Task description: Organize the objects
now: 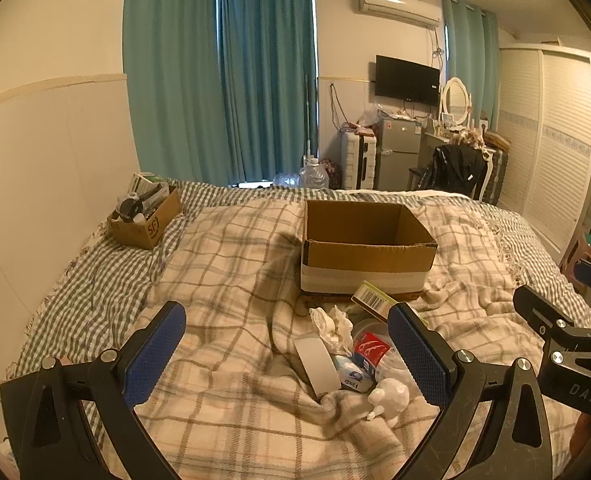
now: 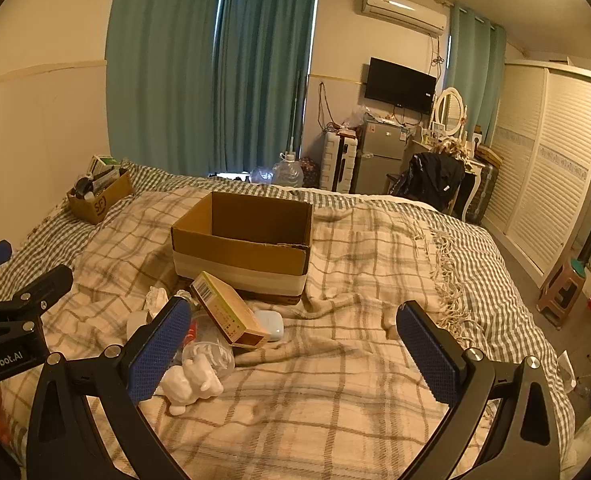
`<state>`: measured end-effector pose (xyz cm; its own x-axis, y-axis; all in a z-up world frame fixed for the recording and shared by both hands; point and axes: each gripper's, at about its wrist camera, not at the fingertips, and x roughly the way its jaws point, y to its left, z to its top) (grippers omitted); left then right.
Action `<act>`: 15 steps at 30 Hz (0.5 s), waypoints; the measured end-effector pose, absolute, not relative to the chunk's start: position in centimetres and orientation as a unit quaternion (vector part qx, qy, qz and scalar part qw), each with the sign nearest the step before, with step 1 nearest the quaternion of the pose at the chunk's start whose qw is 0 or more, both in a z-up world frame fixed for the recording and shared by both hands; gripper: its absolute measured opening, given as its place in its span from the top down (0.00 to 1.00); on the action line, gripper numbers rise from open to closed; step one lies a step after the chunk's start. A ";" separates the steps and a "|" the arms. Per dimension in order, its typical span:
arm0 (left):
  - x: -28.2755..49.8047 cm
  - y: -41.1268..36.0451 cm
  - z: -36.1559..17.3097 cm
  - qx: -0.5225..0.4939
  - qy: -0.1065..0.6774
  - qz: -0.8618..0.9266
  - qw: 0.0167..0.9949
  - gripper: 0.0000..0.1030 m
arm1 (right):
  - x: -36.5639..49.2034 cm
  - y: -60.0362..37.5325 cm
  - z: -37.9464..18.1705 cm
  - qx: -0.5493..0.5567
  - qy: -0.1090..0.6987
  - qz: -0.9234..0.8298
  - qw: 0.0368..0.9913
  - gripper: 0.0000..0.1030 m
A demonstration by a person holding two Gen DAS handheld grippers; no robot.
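Observation:
An open, empty cardboard box (image 1: 365,246) (image 2: 241,240) stands on the plaid blanket. In front of it lies a pile: a yellow-brown carton (image 1: 373,300) (image 2: 229,312), crumpled tissue (image 1: 333,322), a grey card (image 1: 317,364), a Vinda tissue pack (image 1: 351,376), a clear bottle with a red label (image 1: 371,350) (image 2: 207,350), a white figurine (image 1: 389,398) (image 2: 189,382) and a white case (image 2: 269,324). My left gripper (image 1: 285,328) is open and empty above the pile. My right gripper (image 2: 293,328) is open and empty to the pile's right.
A smaller cardboard box (image 1: 145,216) (image 2: 99,194) full of items sits at the bed's far left by the wall. Beyond the bed are curtains, a fridge (image 1: 399,156), a chair with a black jacket (image 1: 455,168) and a wardrobe. A stool (image 2: 561,292) stands on the floor right.

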<state>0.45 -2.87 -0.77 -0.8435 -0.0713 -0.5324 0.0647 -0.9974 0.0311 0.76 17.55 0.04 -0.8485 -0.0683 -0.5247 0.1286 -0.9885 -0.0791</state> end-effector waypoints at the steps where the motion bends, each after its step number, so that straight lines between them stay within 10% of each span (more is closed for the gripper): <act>1: 0.4 -3.0 -0.9 0.279 -0.004 -0.960 0.036 0.00 | 0.8 17.3 0.0 0.272 0.059 -0.959 0.053 0.00; 15: -2.9 -4.4 -7.6 0.381 0.005 -0.924 0.040 0.09 | -1.8 15.7 -4.8 0.348 0.089 -0.931 0.063 0.00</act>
